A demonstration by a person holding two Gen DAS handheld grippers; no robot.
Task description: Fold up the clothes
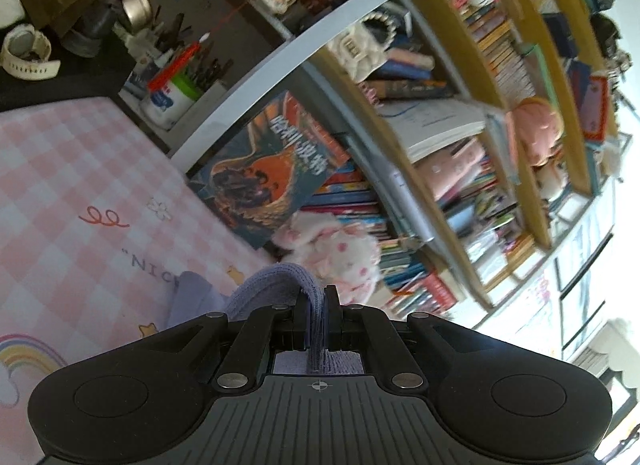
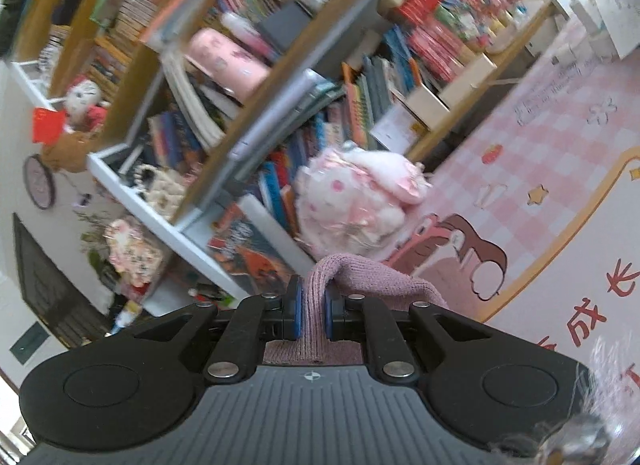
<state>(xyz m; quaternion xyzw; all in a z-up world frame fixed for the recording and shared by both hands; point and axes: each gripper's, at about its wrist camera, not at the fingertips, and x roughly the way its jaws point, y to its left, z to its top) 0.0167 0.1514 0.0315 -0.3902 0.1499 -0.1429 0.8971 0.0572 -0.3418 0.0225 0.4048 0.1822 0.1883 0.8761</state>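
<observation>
Both grippers clamp knitted fabric: left gripper (image 1: 318,301) pinches a purple knit garment (image 1: 260,289), right gripper (image 2: 312,299) a pink knit garment (image 2: 360,277). Each garment's remainder is hidden below; the bookshelf (image 2: 248,133) behind is blurred

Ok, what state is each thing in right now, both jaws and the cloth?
Left gripper: jaws shut on a bunched fold of the knit cloth.
Right gripper: jaws shut on another fold of it.
Knit cloth: pinched, lifted, draping behind the jaws.
Pink checked mat: lying flat.
Plush toy: resting against the bookshelf.
</observation>
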